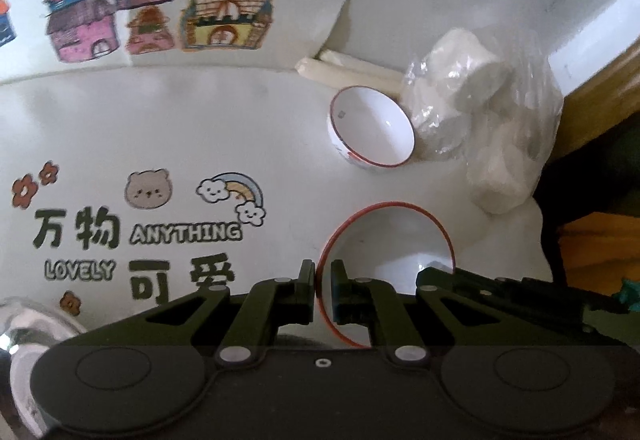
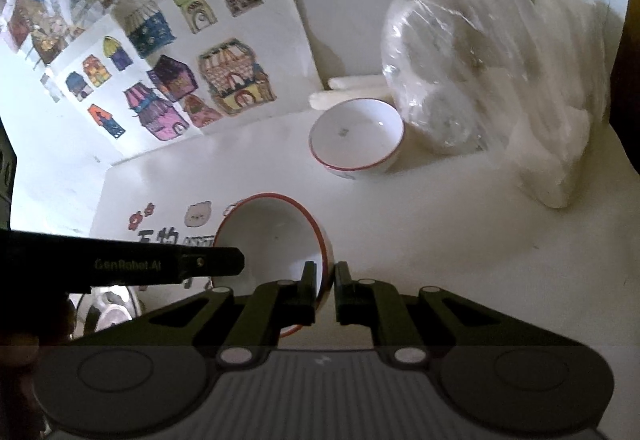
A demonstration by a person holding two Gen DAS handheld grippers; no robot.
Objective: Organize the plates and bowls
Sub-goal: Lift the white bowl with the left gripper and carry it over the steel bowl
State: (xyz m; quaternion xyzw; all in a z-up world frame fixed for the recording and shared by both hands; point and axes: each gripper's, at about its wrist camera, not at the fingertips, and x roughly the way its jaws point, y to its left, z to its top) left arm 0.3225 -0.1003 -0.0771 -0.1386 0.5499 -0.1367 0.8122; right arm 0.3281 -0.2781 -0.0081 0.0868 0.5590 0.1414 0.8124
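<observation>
I have both tongs, left (image 1: 323,290) and right (image 2: 325,290), clamped on opposite rims of the red-rimmed bowl (image 2: 276,236). It hangs tilted, near the second bowl (image 2: 356,138) resting on the worktop (image 2: 440,240).

Words on the white tabletop and on one gripper arm

Left of the left gripper's (image 1: 323,280) jaws, the white tabletop (image 1: 200,128) has big dark signs 万物 (image 1: 76,227) and 可爱 (image 1: 182,277), with "ANYTHING" (image 1: 186,233) and "LOVELY" (image 1: 79,269) beside them. In the right wrist view, the black arm (image 2: 120,264) reaching in from the left of the jaws says "GenRobot.AI" (image 2: 128,265). The small mark inside the far bowl (image 2: 356,136) is too tiny to read.
</observation>
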